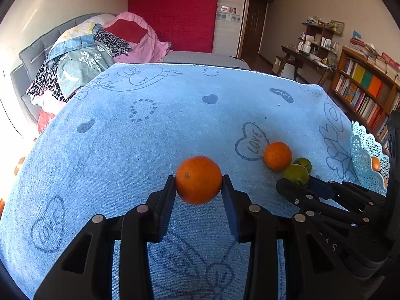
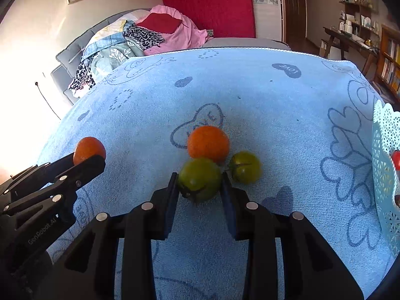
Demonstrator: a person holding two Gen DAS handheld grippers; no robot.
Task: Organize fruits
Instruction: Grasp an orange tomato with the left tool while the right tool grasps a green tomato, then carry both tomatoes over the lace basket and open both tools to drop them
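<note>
Left wrist view first: I've got the left gripper (image 1: 198, 182) clamped on an orange (image 1: 198, 179), one pad on each side of its widest part, so it sits centered instead of squirting out forward. It looks lifted a little off the blue towel (image 1: 140, 130), though I can't be sure from this angle. Skin is bright, smooth and evenly orange, with a small stem dimple facing me.

Over on the right wrist view, the right gripper (image 2: 200, 181) has both pads against a green fruit (image 2: 199, 178), so I'd call that grasped too. That one is dull olive green, glossy, with a dark stem end pointing down toward me. It's packed tight against a second orange (image 2: 208, 144) behind it and another green fruit (image 2: 245, 166) just to its right, which is probably why I come in from the near side, the only open face of the cluster.

The white lattice basket (image 2: 385, 165) stands at the right edge of the towel with some fruit already inside, so my guess is both pieces go there.
</note>
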